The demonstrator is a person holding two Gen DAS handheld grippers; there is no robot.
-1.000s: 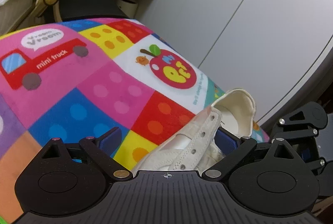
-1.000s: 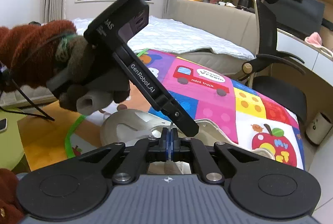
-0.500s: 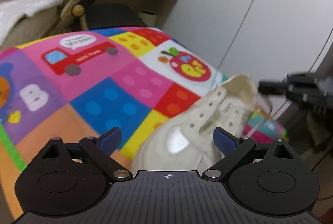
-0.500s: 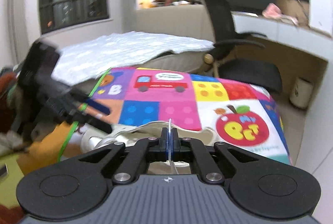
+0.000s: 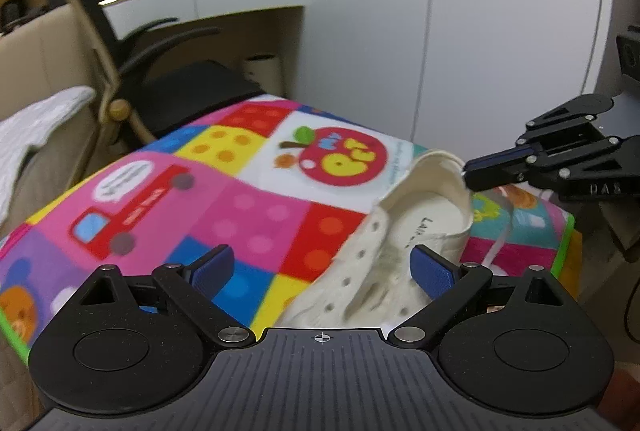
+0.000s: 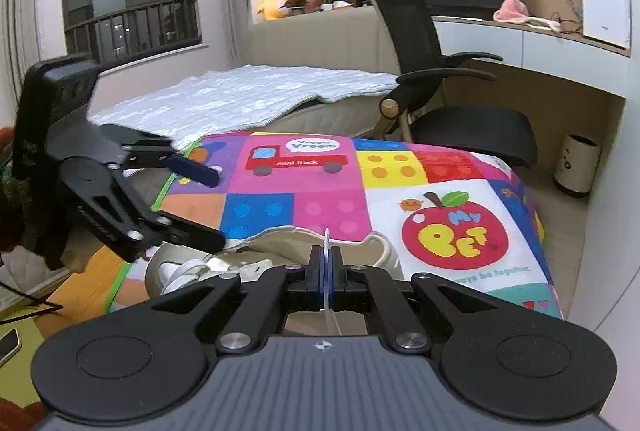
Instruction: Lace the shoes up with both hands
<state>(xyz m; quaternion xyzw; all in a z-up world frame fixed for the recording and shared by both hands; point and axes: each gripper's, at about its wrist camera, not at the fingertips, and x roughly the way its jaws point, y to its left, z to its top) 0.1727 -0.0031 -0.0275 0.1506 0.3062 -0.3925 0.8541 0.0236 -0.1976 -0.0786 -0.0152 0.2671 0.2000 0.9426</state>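
Here we hold the flat white shoelace (image 6: 327,263) pinched in our closed right gripper (image 6: 327,271) above the cream canvas shoe (image 5: 384,263) on the patchwork play mat (image 5: 224,199), so our wide-open, empty left gripper (image 5: 322,267) should steady the eyelets.

Both grippers are matte black plastic. The left gripper (image 5: 322,267) has blue ribbed pads on angled linkage arms, silver pivot screws, round discs and a grooved deck. The right gripper (image 6: 326,263) matches; its side bears raised "DAS" lettering.
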